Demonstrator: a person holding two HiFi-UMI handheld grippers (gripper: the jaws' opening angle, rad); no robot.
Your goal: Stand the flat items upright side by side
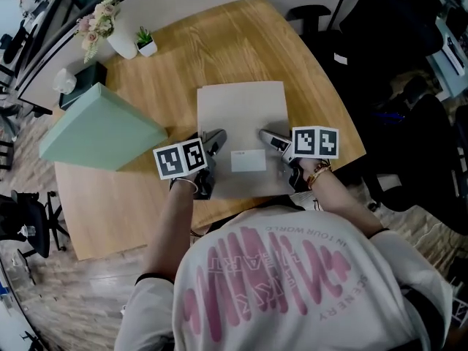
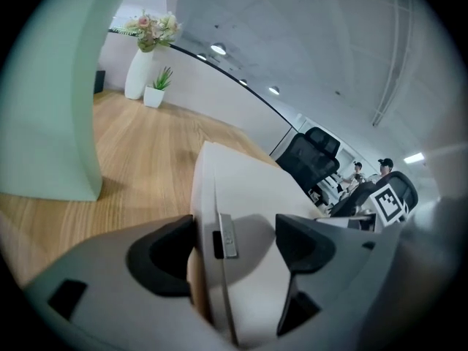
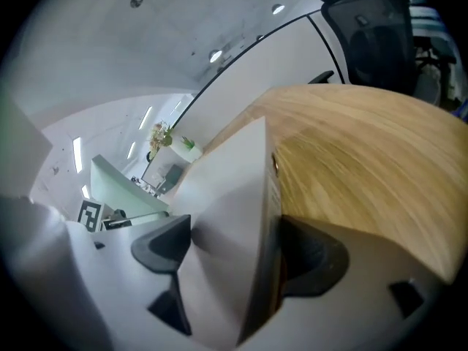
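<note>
A flat beige file box (image 1: 241, 115) lies on the wooden table (image 1: 307, 86), with a white label near its front edge. My left gripper (image 1: 216, 139) sits at its near left corner and my right gripper (image 1: 269, 139) at its near right corner. In the left gripper view the box (image 2: 248, 196) fills the gap of the left gripper (image 2: 234, 243), its side edge by the left pad. In the right gripper view the box (image 3: 227, 189) fills the gap of the right gripper (image 3: 234, 247) in the same way. Both stand wide, with no clear squeeze. A flat green box (image 1: 99, 126) leans at the left.
A white vase of flowers (image 1: 117, 39), a small potted plant (image 1: 147, 42) and a dark box (image 1: 77, 82) stand at the table's far left corner. Office chairs (image 1: 307, 13) ring the far and right sides. The front table edge lies just under my hands.
</note>
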